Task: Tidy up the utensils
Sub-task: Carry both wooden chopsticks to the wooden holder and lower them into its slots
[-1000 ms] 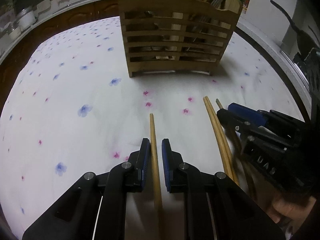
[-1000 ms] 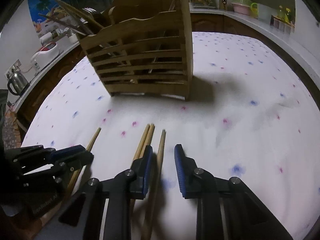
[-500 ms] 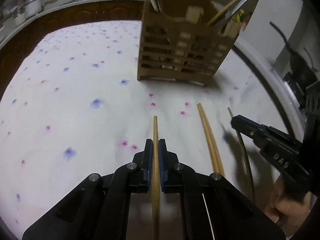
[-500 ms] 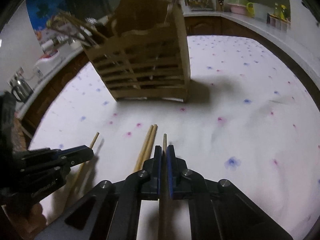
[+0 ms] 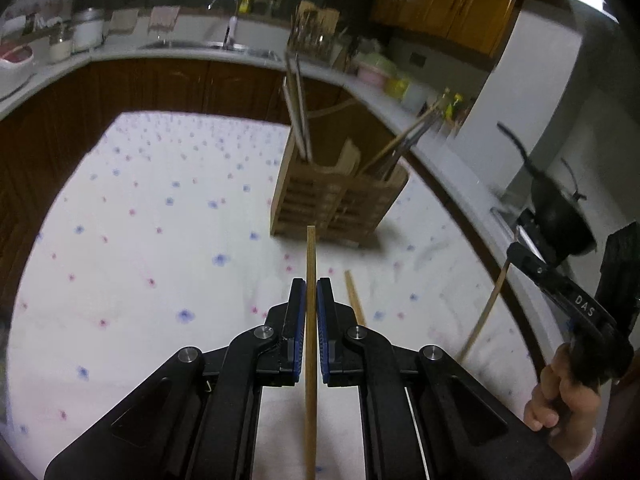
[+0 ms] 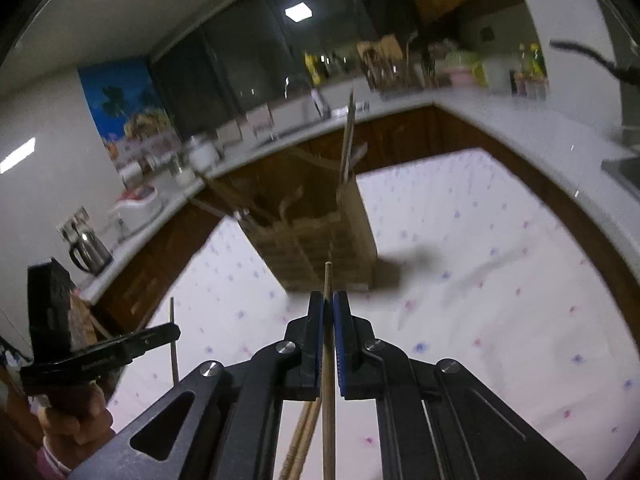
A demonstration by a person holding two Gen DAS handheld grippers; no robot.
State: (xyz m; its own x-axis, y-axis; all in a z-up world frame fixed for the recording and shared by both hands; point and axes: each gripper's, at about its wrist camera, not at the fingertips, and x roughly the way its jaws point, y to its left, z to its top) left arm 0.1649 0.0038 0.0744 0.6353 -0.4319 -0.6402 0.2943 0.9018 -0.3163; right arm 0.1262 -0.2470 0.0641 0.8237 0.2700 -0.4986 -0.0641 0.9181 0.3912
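My left gripper (image 5: 311,285) is shut on a wooden chopstick (image 5: 310,252), held above the flowered tablecloth (image 5: 160,264) and pointing at the slatted wooden utensil holder (image 5: 336,208). One more chopstick (image 5: 355,300) lies on the cloth just to its right. My right gripper (image 6: 328,297) is shut on a second chopstick (image 6: 328,276), also raised and aimed at the holder (image 6: 320,240). Two chopsticks (image 6: 302,436) lie on the cloth beneath it. Each view shows the other gripper at its edge, the right gripper (image 5: 516,250) and the left gripper (image 6: 174,330), each with its stick. The holder has several utensils in it.
A brown-fronted kitchen counter (image 5: 180,46) curves round the table's far side with jars and a sink. A black pan (image 5: 560,216) sits on the right, a steel kettle (image 6: 90,252) on the left. A hand (image 5: 560,392) grips the right tool.
Both grippers closed on a chopstick lying on the cloth, then rose with it. The holder now looks smaller and farther, and more of the kitchen shows.
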